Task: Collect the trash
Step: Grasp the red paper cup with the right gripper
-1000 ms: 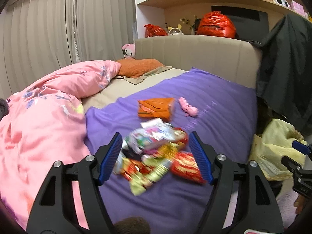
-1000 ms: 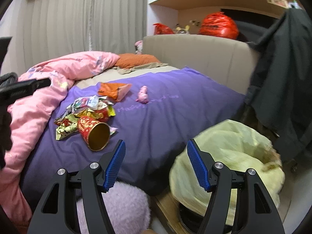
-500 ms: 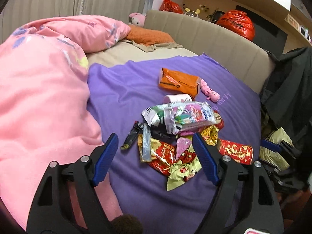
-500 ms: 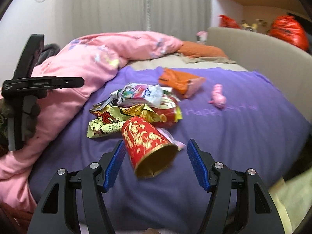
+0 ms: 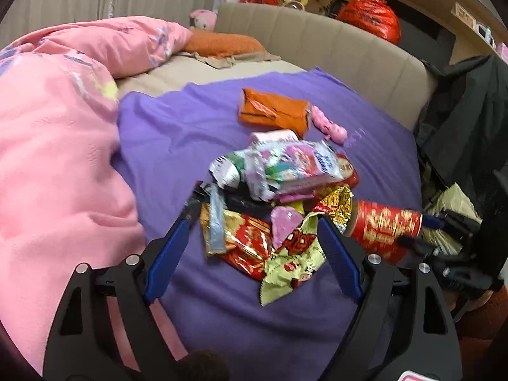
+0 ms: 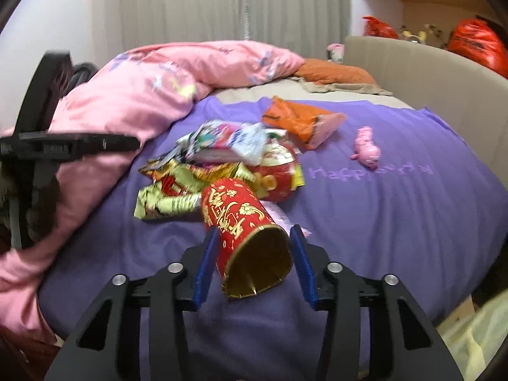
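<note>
A pile of snack wrappers [image 5: 279, 197] lies on the purple blanket [image 5: 177, 133]. A red and gold paper cup [image 6: 244, 222] lies on its side at the pile's near edge, mouth toward the right wrist camera. My right gripper [image 6: 254, 247] has its blue fingers on both sides of the cup, closed onto it. The cup also shows in the left wrist view [image 5: 384, 225] with the right gripper at its end. My left gripper [image 5: 254, 250] is open above the front of the pile [image 6: 222, 158], holding nothing.
An orange bag [image 5: 273, 111] and a small pink toy [image 5: 327, 125] lie beyond the pile. A pink duvet [image 5: 54, 133] covers the bed's left side. A beige headboard [image 5: 333, 47] stands behind. A yellow-green trash bag [image 5: 454, 203] and dark clothes [image 5: 466, 120] are at the right.
My right gripper swung from the trash bag to the bed and closed around the red cup. My left gripper moved in closer over the wrapper pile, still open.
</note>
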Action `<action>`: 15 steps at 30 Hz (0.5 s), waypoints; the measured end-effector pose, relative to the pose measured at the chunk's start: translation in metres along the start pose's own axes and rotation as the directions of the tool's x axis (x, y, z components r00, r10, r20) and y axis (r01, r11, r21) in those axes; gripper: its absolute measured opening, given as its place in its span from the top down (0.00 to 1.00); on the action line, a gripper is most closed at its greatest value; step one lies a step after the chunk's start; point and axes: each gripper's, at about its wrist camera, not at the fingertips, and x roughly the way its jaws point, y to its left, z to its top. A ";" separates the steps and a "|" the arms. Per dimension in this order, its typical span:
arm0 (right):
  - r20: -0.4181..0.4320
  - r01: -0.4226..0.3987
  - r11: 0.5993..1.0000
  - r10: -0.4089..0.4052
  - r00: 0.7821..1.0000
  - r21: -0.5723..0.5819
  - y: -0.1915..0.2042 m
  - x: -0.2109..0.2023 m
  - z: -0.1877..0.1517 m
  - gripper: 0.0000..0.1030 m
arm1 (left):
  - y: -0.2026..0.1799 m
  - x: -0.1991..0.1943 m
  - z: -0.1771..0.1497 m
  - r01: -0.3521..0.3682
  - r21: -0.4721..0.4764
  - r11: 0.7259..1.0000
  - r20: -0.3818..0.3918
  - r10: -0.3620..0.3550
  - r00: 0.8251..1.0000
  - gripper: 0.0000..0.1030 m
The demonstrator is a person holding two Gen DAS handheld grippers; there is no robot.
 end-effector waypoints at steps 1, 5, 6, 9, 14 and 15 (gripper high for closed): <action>0.008 -0.002 0.999 0.002 1.000 0.032 -0.011 -0.021 -0.010 0.60 | -0.003 0.000 -0.001 0.006 0.010 1.000 -0.001 -0.006 1.000 0.23; 0.040 0.021 0.990 -0.027 0.999 0.138 -0.033 -0.045 -0.013 0.60 | -0.017 0.003 -0.003 0.045 0.042 0.998 -0.021 -0.044 0.999 0.25; 0.046 0.039 0.987 -0.046 0.998 0.153 -0.037 -0.050 -0.014 0.60 | -0.020 0.005 -0.004 0.053 0.051 0.997 -0.034 -0.051 0.998 0.25; 0.053 0.070 0.980 -0.081 0.995 0.189 -0.045 -0.060 -0.021 0.60 | -0.029 0.015 -0.004 0.075 0.072 0.995 -0.073 -0.070 0.995 0.32; 0.054 0.085 0.972 -0.099 0.994 0.220 -0.049 -0.068 -0.034 0.60 | -0.025 0.038 -0.004 0.084 0.049 0.995 -0.127 -0.077 0.989 0.37; 0.048 0.083 0.971 -0.096 0.994 0.224 -0.049 -0.069 -0.037 0.60 | -0.022 0.045 -0.006 0.084 0.039 0.996 -0.149 -0.077 0.986 0.37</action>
